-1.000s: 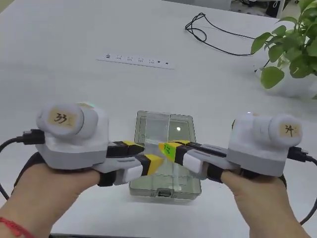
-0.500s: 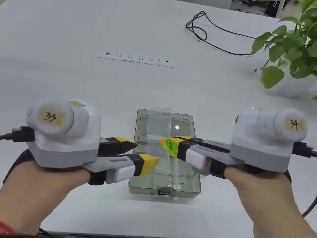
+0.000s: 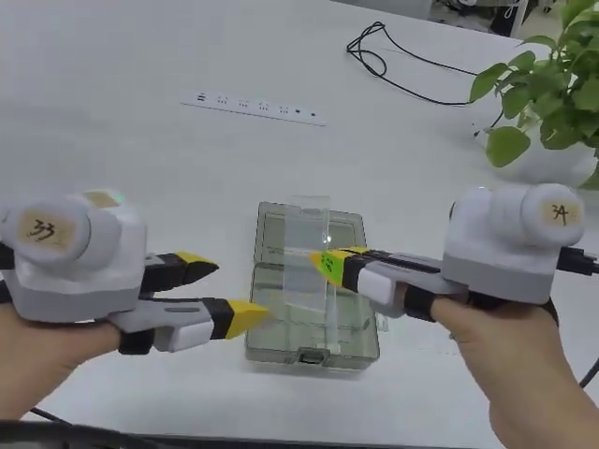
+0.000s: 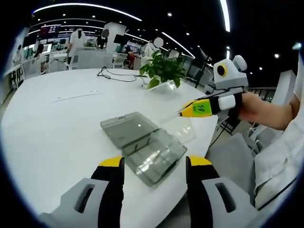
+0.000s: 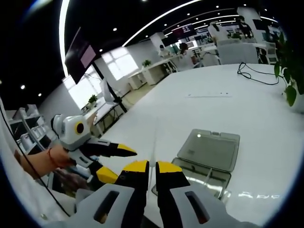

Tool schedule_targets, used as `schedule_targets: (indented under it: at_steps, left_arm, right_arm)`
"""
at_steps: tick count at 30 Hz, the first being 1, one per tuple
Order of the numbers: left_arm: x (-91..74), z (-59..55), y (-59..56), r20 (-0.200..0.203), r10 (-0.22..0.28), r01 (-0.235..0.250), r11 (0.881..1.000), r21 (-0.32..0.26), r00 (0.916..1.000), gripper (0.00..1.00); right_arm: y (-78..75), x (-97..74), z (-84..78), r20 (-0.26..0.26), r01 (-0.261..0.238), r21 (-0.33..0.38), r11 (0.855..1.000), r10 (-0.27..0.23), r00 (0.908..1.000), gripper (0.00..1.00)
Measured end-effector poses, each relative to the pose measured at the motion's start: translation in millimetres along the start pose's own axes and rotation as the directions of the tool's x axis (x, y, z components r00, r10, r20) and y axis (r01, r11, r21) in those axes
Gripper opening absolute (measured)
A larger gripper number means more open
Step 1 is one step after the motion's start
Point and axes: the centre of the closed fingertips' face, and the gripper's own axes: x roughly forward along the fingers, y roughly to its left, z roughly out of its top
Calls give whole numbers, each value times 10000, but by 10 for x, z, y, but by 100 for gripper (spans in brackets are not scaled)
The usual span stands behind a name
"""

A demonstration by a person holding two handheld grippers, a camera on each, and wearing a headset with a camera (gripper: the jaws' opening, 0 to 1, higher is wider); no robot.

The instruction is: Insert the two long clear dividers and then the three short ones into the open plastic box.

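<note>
Left gripper backed off left, jaws open, while right gripper pinches the divider lengthwise over the box.

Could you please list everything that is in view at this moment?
white table: one, white, under everything
open grey-clear plastic box: one, grey-clear, table centre, lid laid back
long clear divider: one, clear, over the box, in the right tool
white power strip: one, white, far side of the table
black cable: one, black, far right of the table
green leafy plant: one, green, far right corner
left tool: one, grey with yellow tips, open, left of the box
right tool: one, grey with yellow tips, shut on the divider
left hand, right hand: one each, holding the tools
</note>
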Motion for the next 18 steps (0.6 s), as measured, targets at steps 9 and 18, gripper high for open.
schedule_targets:
  at_steps: [9,18]
  left_arm:
    - [-81,-121,41,-133,-238,248,9967,769,9996,71]
    - [-85,-277,60,-539,-717,794,9844,1571,9960,85]
  right_arm:
    - [-67,-17,29,-270,449,139,9989,-445,9986,7]
    - [-182,11,-77,-1205,1268,929,9876,-1153,9860,7]
